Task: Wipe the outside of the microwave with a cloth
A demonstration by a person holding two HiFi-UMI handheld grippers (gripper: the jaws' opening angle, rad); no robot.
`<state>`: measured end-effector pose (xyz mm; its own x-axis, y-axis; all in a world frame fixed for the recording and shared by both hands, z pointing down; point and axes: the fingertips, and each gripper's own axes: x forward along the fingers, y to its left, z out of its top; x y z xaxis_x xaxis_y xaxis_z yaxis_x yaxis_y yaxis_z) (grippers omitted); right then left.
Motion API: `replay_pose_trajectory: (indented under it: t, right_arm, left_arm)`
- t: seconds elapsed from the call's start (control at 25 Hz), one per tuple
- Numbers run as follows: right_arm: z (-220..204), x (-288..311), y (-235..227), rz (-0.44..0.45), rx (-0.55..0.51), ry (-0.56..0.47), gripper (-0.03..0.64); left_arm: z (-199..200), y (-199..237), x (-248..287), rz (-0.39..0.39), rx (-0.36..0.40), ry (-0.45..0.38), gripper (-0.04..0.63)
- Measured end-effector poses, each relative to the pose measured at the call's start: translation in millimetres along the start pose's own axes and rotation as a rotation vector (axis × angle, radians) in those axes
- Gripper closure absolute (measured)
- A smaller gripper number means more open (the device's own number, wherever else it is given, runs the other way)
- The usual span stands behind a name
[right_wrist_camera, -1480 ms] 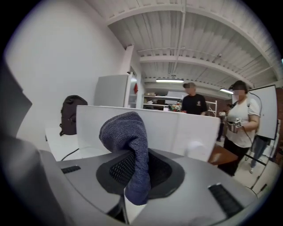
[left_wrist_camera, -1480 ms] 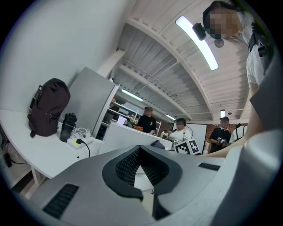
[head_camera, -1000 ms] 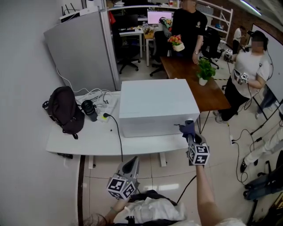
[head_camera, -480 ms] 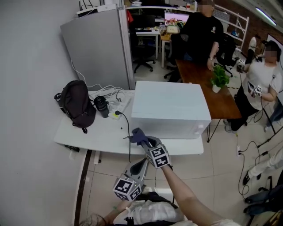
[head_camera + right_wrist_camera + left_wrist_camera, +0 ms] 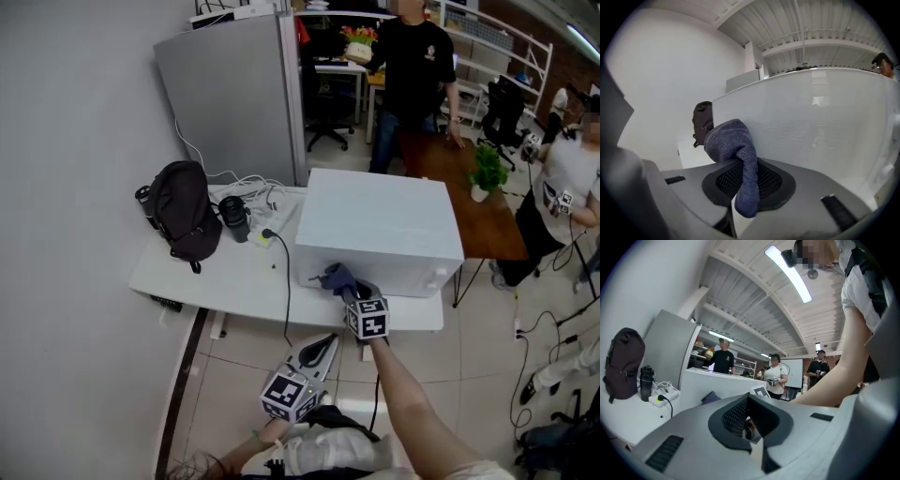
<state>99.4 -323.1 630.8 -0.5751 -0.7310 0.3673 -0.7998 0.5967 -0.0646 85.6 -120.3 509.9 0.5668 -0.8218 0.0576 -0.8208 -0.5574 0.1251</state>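
The white microwave (image 5: 380, 230) stands on the white table (image 5: 206, 281). My right gripper (image 5: 349, 286) is shut on a blue-purple cloth (image 5: 336, 277) and holds it against the lower left of the microwave's front face. In the right gripper view the cloth (image 5: 736, 150) bulges out between the jaws of that gripper (image 5: 745, 187), right beside the white microwave wall (image 5: 811, 126). My left gripper (image 5: 319, 354) hangs below the table edge, off the microwave. Its jaws (image 5: 750, 423) are shut with nothing between them. The microwave (image 5: 712, 383) also shows in the left gripper view.
A black backpack (image 5: 183, 223), a dark bottle (image 5: 234, 217) and a power strip with cables (image 5: 262, 234) lie left of the microwave. A black cord (image 5: 284, 281) runs over the table's front edge. Behind are a grey partition (image 5: 234, 94), a wooden table with a plant (image 5: 487, 169), and people.
My right gripper has carried the cloth leftward along the microwave's front, from its right corner to its left part. The left gripper has stayed low below the table edge.
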Motion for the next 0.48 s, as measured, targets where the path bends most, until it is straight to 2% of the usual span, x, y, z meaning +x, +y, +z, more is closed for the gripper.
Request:
replay_pose_trajectory:
  t: [0.16,0.36,0.48]
  right_arm:
    - [-14.6,-49.8,-74.4,-0.137,0.048,-0.015,0.540]
    - [-41.9,-133.8,-174.3,-0.363,0.218,-0.067,0.540]
    - [-62.6,-175.8,-217.1,-0.454,0.262,-0.059,0.540]
  left_arm:
    - [1.8,-23.7,17.6,-0.065,0.033,0.005,0.609]
    - [0.6,-46.5,31.1,-0.116,0.040,0.009,0.609]
    - [-2.8,-53.7,36.7,-0.128,0.034,0.015,0.609]
